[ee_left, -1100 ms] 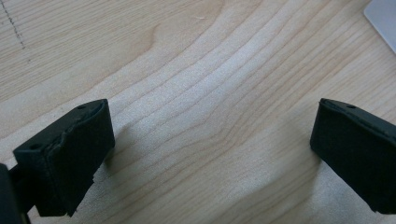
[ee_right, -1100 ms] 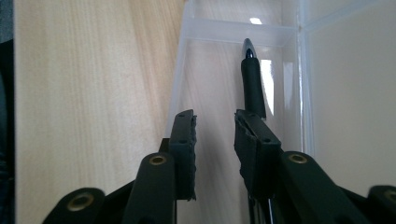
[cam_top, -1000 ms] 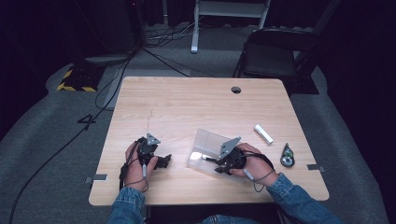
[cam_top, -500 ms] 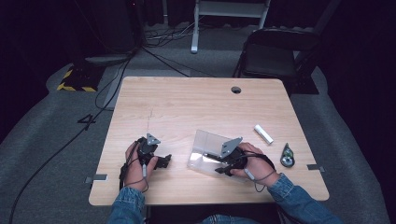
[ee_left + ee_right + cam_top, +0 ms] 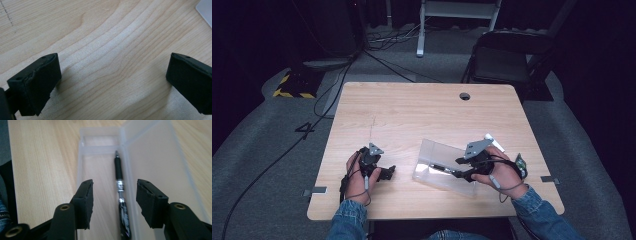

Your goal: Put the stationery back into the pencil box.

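A clear plastic case (image 5: 439, 167) lies open on the wooden table (image 5: 412, 115), its lid folded back. A black pen (image 5: 120, 192) rests inside the case (image 5: 100, 142) along the hinge side; in the high view the pen (image 5: 438, 167) is a small dark bar. My right gripper (image 5: 459, 174) hovers over the case's near end, open, with the pen lying between and below its jaws (image 5: 114, 202), untouched. My left gripper (image 5: 389, 172) rests on the table at the left, open, with bare wood between its jaws (image 5: 112, 82).
A white tube-like item (image 5: 494, 141) and a small dark green-tinted object (image 5: 520, 163) lie right of the case. A round cable hole (image 5: 465, 96) sits near the table's far edge. A folding chair (image 5: 507, 60) stands beyond the table. A corner of the case (image 5: 205, 10) shows in the left gripper view.
The right gripper has released the pen into the case and now stands open above it. The left gripper has stayed put.
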Tool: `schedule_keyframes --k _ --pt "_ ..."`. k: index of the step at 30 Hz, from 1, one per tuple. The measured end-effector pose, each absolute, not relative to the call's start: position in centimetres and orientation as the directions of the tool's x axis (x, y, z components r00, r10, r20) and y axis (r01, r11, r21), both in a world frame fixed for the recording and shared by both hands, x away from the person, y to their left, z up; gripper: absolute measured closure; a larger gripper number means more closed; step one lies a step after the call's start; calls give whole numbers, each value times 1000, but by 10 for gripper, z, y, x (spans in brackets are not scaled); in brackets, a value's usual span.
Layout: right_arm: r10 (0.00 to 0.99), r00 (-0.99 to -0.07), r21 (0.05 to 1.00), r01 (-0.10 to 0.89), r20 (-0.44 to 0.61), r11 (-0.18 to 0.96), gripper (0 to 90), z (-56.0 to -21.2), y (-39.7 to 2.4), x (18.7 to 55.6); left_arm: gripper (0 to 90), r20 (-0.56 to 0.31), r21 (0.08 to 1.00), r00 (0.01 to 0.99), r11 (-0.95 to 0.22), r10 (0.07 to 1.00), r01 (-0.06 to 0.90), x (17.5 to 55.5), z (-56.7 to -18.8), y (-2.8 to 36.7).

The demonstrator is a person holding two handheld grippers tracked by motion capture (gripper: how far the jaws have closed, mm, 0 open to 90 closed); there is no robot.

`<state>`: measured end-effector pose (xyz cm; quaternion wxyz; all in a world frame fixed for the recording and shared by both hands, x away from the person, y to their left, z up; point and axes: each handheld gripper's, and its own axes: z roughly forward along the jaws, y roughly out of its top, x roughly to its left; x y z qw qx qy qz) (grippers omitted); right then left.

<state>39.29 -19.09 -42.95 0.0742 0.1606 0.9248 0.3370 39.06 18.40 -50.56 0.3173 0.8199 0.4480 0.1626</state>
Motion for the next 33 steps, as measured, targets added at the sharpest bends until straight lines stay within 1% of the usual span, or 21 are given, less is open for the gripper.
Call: schedule_keyframes --k 2,3,4,9,18,25,33 --pt "380 -925 653 271 -27 707 469 -424 -199 393 2 -16 666 545 -398 838 631 390 -506 184" --pt "380 -925 653 271 -27 707 469 -424 -199 393 2 -16 666 545 -398 838 631 390 -506 184" --pt "412 -911 664 296 -21 687 459 -419 -209 393 2 -16 666 545 -398 838 631 390 -506 184" --pt "496 -868 686 353 -14 636 430 -408 -231 393 2 -16 666 545 -398 838 631 390 -506 184" --pt "630 -777 678 463 -1 572 397 -399 -267 396 1 -20 667 543 -394 839 633 392 -506 183" --pt "704 -710 649 535 -2 541 387 -402 -293 401 1 -22 668 542 -391 840 634 392 -506 182" --pt "763 -646 627 596 4 502 369 -407 -315 405 2 -22 667 540 -390 841 635 392 -506 182"
